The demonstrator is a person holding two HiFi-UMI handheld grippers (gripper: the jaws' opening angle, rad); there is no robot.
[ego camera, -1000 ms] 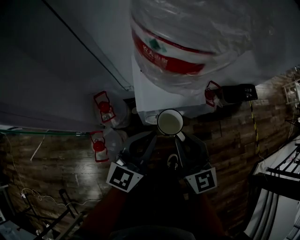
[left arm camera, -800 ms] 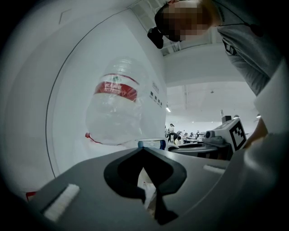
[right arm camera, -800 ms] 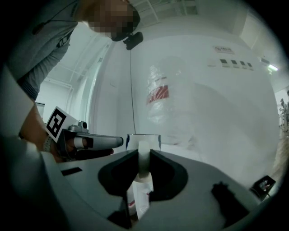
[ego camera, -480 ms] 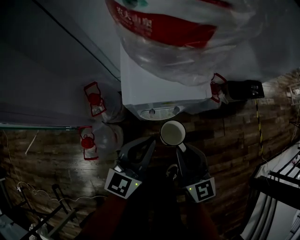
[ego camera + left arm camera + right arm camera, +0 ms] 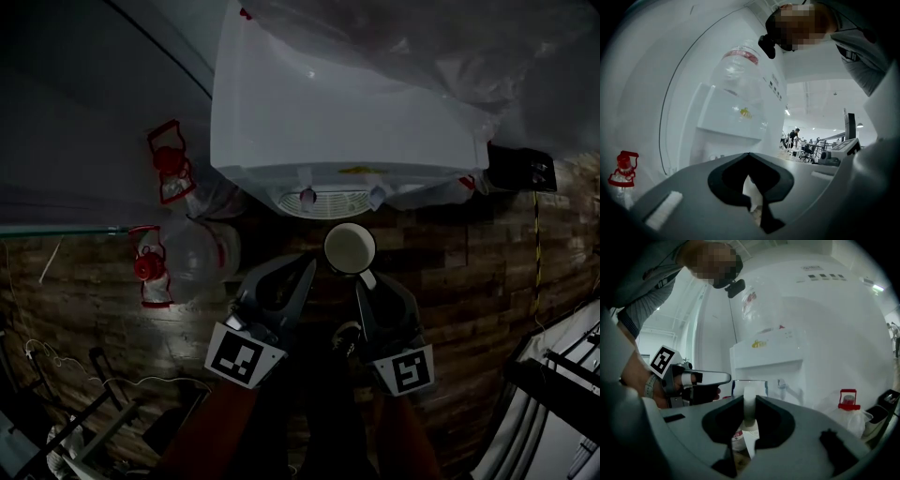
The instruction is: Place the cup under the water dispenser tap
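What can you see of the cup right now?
The cup is a round mug, white inside with a darker rim, seemingly empty. It is upright in the air, its side handle pinched between the jaws of the right gripper. It hangs just in front of the dispenser, short of the taps.

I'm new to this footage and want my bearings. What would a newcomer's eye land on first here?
The white water dispenser fills the top of the head view, a plastic-wrapped bottle on it. Just in front of its taps is a white cup, its handle clamped in the right gripper. Left of the dispenser, red-capped spare bottles stand on the floor.
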